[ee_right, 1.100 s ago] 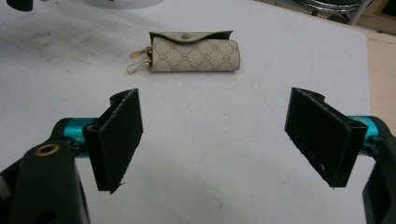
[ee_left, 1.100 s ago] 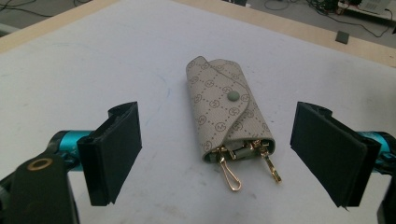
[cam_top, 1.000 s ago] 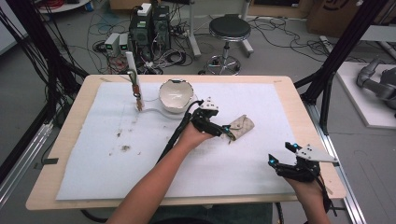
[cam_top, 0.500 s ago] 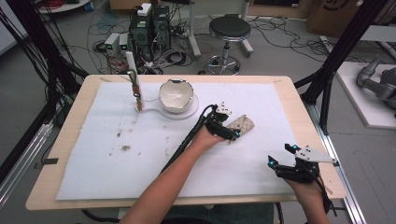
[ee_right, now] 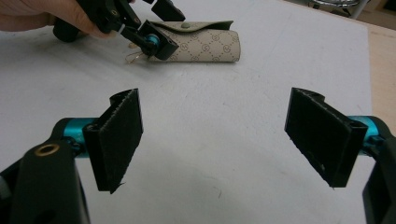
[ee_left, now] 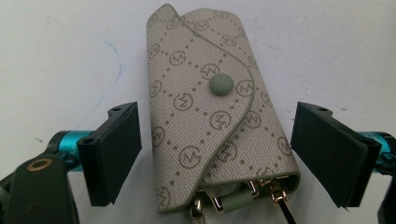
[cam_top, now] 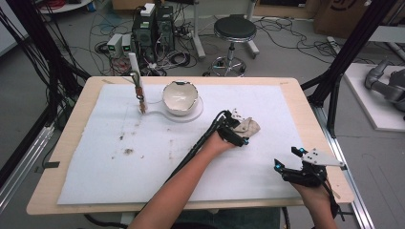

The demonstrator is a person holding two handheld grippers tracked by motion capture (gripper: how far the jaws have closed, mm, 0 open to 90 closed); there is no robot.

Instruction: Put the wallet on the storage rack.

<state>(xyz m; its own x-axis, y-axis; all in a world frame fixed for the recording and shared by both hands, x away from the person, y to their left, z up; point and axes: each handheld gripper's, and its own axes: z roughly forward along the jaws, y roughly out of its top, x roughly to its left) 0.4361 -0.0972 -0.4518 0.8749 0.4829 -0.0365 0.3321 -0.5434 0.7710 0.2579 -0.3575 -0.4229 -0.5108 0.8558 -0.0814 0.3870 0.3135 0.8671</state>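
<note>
Left gripper [ee_left: 217, 154] spread wide around a beige patterned key pouch [ee_left: 215, 116] — fingers [ee_left: 114, 151] either side, neither touching it yet. Pouch flat on the white sheet over the table [cam_top: 305, 102], right of centre, flap snapped shut, gold clips and a green tab poking out of the end nearest the camera. Seen from above, same pouch [cam_top: 248, 127] just ahead of the left gripper [cam_top: 234, 133], beyond the hand. Right gripper [cam_top: 292, 162] near the front right corner, well apart from the pouch, fingers fully open and holding nothing. Cracked white bowl [cam_top: 180, 97] on a plate further back, left alone. Judging by this — approach and lining up done, closing on the pouch not yet done; grasp, lift and whatever follows all left. Nothing picked up so far.
</note>
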